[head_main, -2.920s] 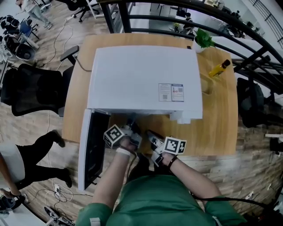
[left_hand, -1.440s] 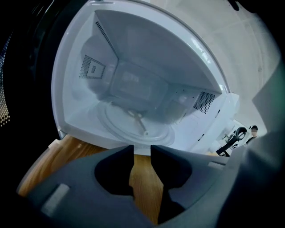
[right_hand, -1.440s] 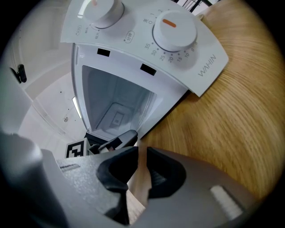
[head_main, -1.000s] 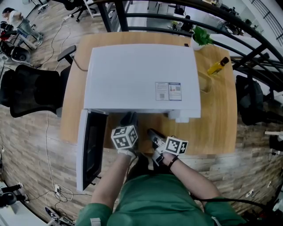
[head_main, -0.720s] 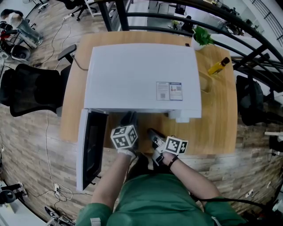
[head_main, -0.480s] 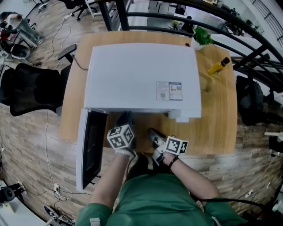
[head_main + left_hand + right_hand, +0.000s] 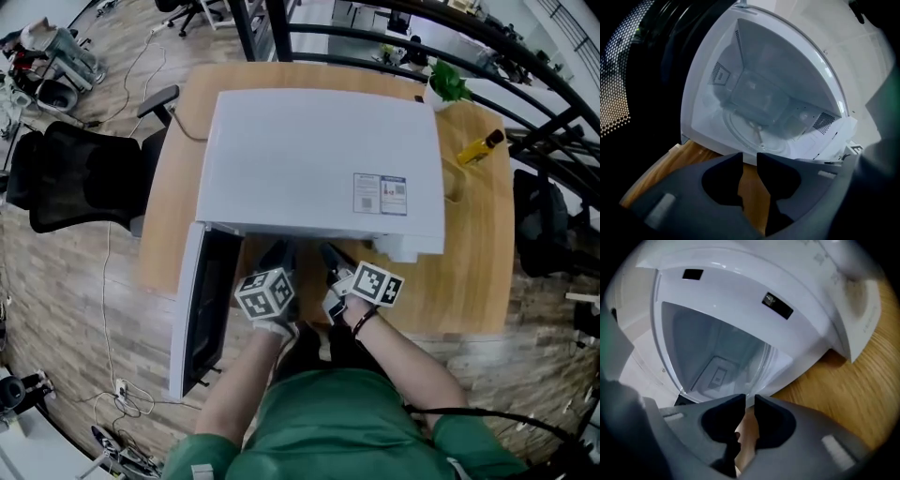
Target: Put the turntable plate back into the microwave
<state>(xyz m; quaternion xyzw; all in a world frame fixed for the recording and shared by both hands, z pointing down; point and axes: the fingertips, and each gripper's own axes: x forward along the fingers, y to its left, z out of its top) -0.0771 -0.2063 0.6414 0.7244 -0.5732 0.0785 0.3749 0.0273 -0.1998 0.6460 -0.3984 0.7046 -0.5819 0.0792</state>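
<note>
White microwave [image 7: 319, 159] on the wooden table [image 7: 473, 281], door [image 7: 202, 319] swung open at its 8 o'clock. Glass turntable plate [image 7: 764, 138] lying flat on the cavity floor, hub visible through it. Left gripper [image 7: 750, 158] and right gripper [image 7: 749, 401] side by side at the microwave's 6 o'clock, both aimed into the cavity. Left fingers slightly apart, just been closing, only table wood in the gap. Right fingers a narrow slit apart, clamped on nothing, outside the cavity sill.
</note>
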